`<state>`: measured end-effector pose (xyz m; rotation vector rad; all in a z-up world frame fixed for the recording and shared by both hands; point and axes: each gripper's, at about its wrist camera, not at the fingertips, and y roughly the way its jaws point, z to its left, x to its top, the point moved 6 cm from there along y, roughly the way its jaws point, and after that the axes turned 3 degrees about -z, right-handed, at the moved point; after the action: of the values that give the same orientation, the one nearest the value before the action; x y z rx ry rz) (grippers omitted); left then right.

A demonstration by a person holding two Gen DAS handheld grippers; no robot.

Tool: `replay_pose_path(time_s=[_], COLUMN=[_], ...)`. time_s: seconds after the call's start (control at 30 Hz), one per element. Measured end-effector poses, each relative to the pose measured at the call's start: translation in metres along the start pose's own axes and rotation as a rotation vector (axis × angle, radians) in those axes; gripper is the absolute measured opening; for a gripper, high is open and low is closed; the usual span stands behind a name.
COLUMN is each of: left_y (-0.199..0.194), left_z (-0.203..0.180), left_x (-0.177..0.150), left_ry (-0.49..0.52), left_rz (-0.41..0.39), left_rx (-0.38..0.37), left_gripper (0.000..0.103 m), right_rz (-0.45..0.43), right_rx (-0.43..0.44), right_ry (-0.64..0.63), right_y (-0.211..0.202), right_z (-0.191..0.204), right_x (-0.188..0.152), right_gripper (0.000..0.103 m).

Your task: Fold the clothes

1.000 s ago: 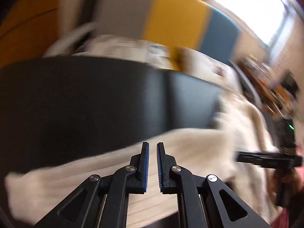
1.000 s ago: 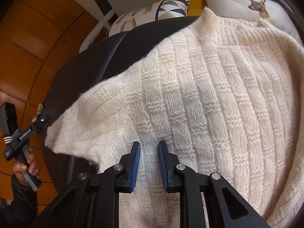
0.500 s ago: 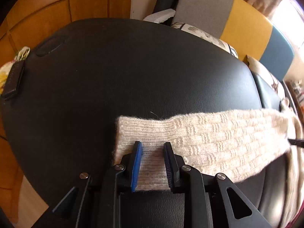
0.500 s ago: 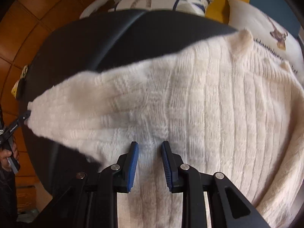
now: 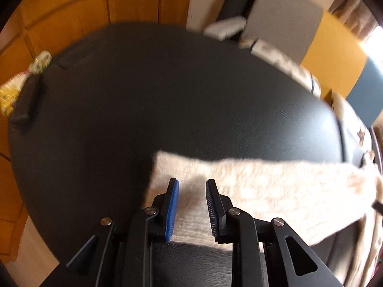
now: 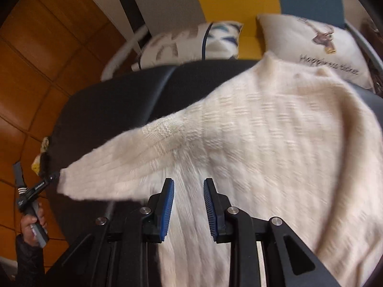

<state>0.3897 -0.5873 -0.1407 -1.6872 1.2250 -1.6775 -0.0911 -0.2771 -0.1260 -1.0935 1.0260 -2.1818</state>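
A cream knitted sweater (image 6: 275,143) lies spread on a black padded surface (image 6: 115,110). Its left sleeve (image 5: 275,191) stretches out flat across the padding, with the cuff end under my left gripper (image 5: 191,181). That gripper's jaws stand apart and its pads do not press the knit, so it is open. In the right wrist view the left gripper (image 6: 56,174) sits at the sleeve's tip, held by a person's hand (image 6: 31,222). My right gripper (image 6: 188,180) hovers open over the sweater's body near the armpit, with nothing pinched.
Two printed pillows (image 6: 191,43) (image 6: 311,45) lean against a grey, yellow and blue backrest behind the surface. A small patterned bundle (image 5: 14,88) and a dark pad (image 5: 26,100) sit at the surface's left edge. Orange wood panelling surrounds the left side.
My left gripper swung out along the sleeve to its cuff, and its jaws widened. The sleeve now lies stretched out to the left. My right gripper rose off the sweater body with its jaws a little wider.
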Motion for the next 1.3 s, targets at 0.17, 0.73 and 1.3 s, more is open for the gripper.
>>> replay_pose_path(time_s=[0.17, 0.73, 1.3], left_y=[-0.058, -0.091, -0.072], left_z=[-0.08, -0.272, -0.304], left_x=[-0.052, -0.277, -0.264], left_ry=[0.045, 0.112, -0.146], left_rz=[0.057, 0.578, 0.601], left_rx=[-0.395, -0.756, -0.765], left_gripper=[0.028, 0.034, 0.008], right_rz=[-0.075, -0.258, -0.231], right_rx=[-0.01, -0.073, -0.187], right_ry=[0.041, 0.391, 0.279], right_y=[-0.101, -0.175, -0.176], right_z=[-0.041, -0.144, -0.138], right_x=[-0.075, -0.243, -0.248], right_gripper=[0.026, 0.026, 0.026])
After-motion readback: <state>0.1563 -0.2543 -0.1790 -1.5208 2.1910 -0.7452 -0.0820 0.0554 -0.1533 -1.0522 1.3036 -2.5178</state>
